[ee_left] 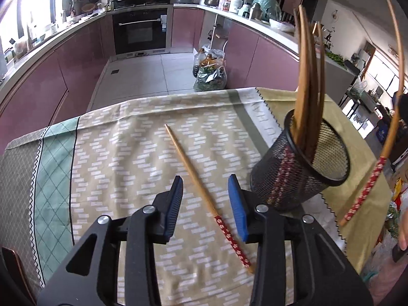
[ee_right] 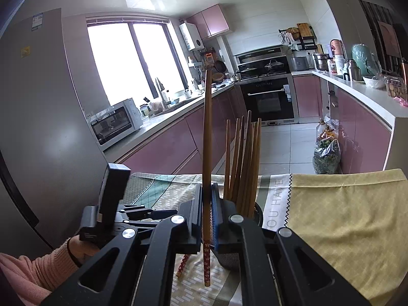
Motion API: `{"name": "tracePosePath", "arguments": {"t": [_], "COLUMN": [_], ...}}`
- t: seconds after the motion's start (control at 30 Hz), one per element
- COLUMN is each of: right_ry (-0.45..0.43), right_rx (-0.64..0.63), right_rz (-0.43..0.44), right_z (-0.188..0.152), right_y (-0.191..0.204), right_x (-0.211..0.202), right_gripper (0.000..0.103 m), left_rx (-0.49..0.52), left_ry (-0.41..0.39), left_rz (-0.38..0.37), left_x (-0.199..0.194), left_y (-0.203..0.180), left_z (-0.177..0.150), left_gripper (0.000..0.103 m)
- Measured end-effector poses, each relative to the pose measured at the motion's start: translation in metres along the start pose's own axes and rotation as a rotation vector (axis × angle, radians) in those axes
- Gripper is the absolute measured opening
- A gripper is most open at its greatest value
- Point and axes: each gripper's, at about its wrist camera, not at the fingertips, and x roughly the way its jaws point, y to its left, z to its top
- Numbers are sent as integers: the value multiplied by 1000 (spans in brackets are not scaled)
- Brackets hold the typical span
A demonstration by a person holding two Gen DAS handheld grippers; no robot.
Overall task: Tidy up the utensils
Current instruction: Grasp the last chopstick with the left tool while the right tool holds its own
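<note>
Red-flowered chopstick (ee_left: 204, 193), black mesh holder (ee_left: 301, 168)

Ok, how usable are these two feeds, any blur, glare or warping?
Left wrist view: fisheye bends the chopsticks in the mesh holder into arcs; the loose chopstick on the cloth is sharp. Right wrist view: the window is blown out white; the held chopstick stays crisp.

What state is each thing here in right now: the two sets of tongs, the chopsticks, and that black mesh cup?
Left tongs: open, pads either side of the loose chopstick, not pressing it.
Right tongs: shut on the held chopstick.
Loose chopstick: lying flat on the cloth.
Held chopstick: upright, clamped near its patterned end.
Mesh cup: standing on the cloth, chopsticks inside.
Chopsticks in the cup: upright, leaning.
</note>
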Motion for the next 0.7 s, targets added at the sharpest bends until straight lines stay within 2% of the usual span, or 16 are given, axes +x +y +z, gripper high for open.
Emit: {"name": "tracePosePath", "arguments": {"t": [0.2, 0.3, 0.37, 0.47, 0.53, 0.63, 0.7], "right_ry": [-10, -10, -7, -1, -1, -5, -9], "right_rx": [-1, -9, -10, -7, -3, 2, 0], "right_rz": [1, 1, 3, 1, 1, 3, 3], "right_z": [5, 6, 5, 5, 6, 7, 8], "right_y": [1, 3, 2, 1, -1, -2, -2], "right_x": [1, 3, 4, 6, 7, 5, 4], "right_gripper": [6, 6, 6, 6, 6, 6, 6], "left_rx": [-2, -4, -5, -1, -9, -22, -22], "left_ry": [56, 93, 100, 93, 93, 89, 80], "left_rz": [78, 105, 115, 121, 120, 118, 122], "left_x": [42, 61, 72, 78, 82, 82, 76], "left_y": [2, 6, 8, 9, 9, 5, 3], "left_z": [12, 18, 21, 28, 32, 32, 27], "left_gripper": [34, 26, 24, 23, 14, 7, 7]}}
